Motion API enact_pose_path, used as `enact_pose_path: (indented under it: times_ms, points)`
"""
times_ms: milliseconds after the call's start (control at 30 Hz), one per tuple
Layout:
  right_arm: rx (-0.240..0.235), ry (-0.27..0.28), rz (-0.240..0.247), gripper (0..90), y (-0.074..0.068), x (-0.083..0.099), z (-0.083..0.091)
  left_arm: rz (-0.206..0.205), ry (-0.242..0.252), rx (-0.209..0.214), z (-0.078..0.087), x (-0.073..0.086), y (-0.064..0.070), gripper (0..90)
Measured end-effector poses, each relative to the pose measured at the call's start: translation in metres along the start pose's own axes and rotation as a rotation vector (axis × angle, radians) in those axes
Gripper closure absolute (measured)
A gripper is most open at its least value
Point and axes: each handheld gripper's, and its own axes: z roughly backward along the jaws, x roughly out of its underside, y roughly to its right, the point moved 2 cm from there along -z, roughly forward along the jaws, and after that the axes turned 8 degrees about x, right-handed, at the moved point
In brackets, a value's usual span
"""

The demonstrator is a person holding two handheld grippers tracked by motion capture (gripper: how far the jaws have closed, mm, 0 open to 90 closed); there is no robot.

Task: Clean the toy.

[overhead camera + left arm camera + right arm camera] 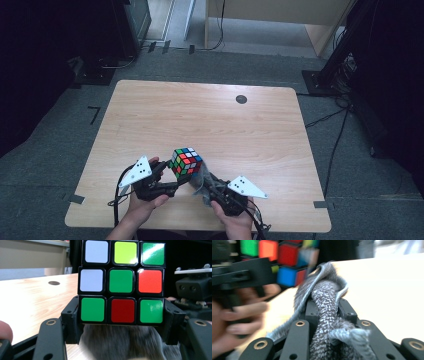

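Observation:
A scrambled Rubik's cube [185, 162] is held above the near part of the wooden table [210, 115]. My left gripper [177, 186] is shut on the cube's bottom layer; in the left gripper view the cube [121, 282] fills the middle, its lowest row clamped between my jaws. My right gripper [207, 185] is shut on a grey woven cloth [201, 186], just right of and below the cube. In the right gripper view the cloth [325, 307] bunches up between my jaws, its upper end touching the cube [287, 262].
A small round dark cable hole [241, 99] sits near the table's far edge. Dark stands, cables and a wooden cabinet surround the table on grey carpet. The other gripper [193, 290] shows at the right of the left gripper view.

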Motion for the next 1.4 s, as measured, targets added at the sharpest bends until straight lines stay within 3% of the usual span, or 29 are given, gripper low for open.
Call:
enact_pose_path:
  times_ms: [100, 167, 233, 300, 333, 433, 467, 533, 567, 633, 800, 867, 900, 967, 1033, 1100, 1167, 1200, 1267, 1400]
  points:
    - [0.035, 0.023, -0.009, 74.0, 0.011, -0.006, 0.005, 0.017, -0.002, -0.015, 0.002, 0.000, -0.005, 34.0]
    - [0.052, 0.035, -0.003, 73.9, 0.015, -0.009, 0.007, 0.028, 0.004, -0.002, 0.003, -0.001, -0.006, 34.0]
    - [0.036, 0.029, -0.004, 74.0, 0.013, -0.008, 0.007, 0.032, 0.011, 0.016, 0.001, -0.001, -0.003, 34.0]
    - [-0.012, 0.014, 0.003, 73.9, 0.004, -0.004, 0.004, 0.032, 0.011, 0.037, -0.002, -0.002, 0.002, 34.0]
    - [-0.068, 0.007, 0.018, 73.9, -0.006, -0.002, 0.001, 0.028, 0.008, 0.041, -0.003, -0.001, 0.003, 34.0]
    - [-0.169, -0.020, 0.066, 73.9, -0.032, 0.006, -0.003, 0.025, 0.007, 0.060, -0.006, -0.001, 0.007, 34.0]
    - [-0.236, -0.030, 0.082, 74.0, -0.041, 0.009, -0.005, 0.020, 0.001, 0.056, -0.006, 0.000, 0.007, 34.0]
    - [-0.266, -0.029, 0.131, 73.9, -0.052, 0.012, -0.006, 0.013, -0.011, 0.053, -0.007, 0.001, 0.007, 34.0]
    - [-0.254, -0.024, 0.149, 73.9, -0.054, 0.011, -0.005, 0.012, -0.012, 0.053, -0.006, 0.001, 0.007, 34.0]
    - [-0.204, -0.001, 0.123, 74.0, -0.046, 0.005, -0.003, 0.016, -0.001, 0.056, -0.004, 0.000, 0.005, 34.0]
    - [-0.003, 0.042, 0.015, 74.2, 0.002, -0.004, 0.004, -0.001, 0.008, 0.046, 0.001, -0.003, 0.003, 34.1]
    - [0.035, 0.068, -0.047, 74.1, 0.017, -0.007, 0.008, 0.005, 0.003, 0.048, 0.001, -0.002, 0.002, 34.1]
    - [0.030, 0.083, -0.064, 74.1, 0.020, -0.010, 0.010, 0.012, 0.000, 0.057, 0.000, -0.002, 0.002, 34.1]
    - [-0.023, 0.116, -0.071, 73.9, 0.019, -0.014, 0.012, 0.013, -0.015, 0.069, -0.003, 0.000, 0.003, 34.1]
    - [-0.101, 0.125, -0.037, 73.7, 0.010, -0.016, 0.011, 0.011, -0.024, 0.079, -0.006, 0.001, 0.005, 34.1]
    - [-0.161, 0.081, 0.029, 74.4, -0.001, -0.011, 0.005, 0.030, -0.011, 0.073, -0.005, 0.000, 0.004, 33.9]
    - [-0.195, -0.009, 0.076, 74.1, -0.005, -0.003, -0.002, 0.055, 0.007, 0.076, -0.002, -0.001, -0.001, 34.0]
    - [-0.199, -0.035, 0.102, 74.1, -0.006, 0.000, -0.005, 0.054, 0.009, 0.067, 0.000, -0.002, -0.002, 34.0]
    - [-0.140, -0.054, 0.160, 73.9, -0.007, 0.004, -0.007, 0.047, 0.009, 0.048, 0.003, -0.004, -0.005, 34.0]
    - [-0.069, -0.029, 0.152, 74.0, 0.007, -0.001, -0.004, 0.040, 0.001, 0.006, 0.009, -0.006, -0.011, 34.0]
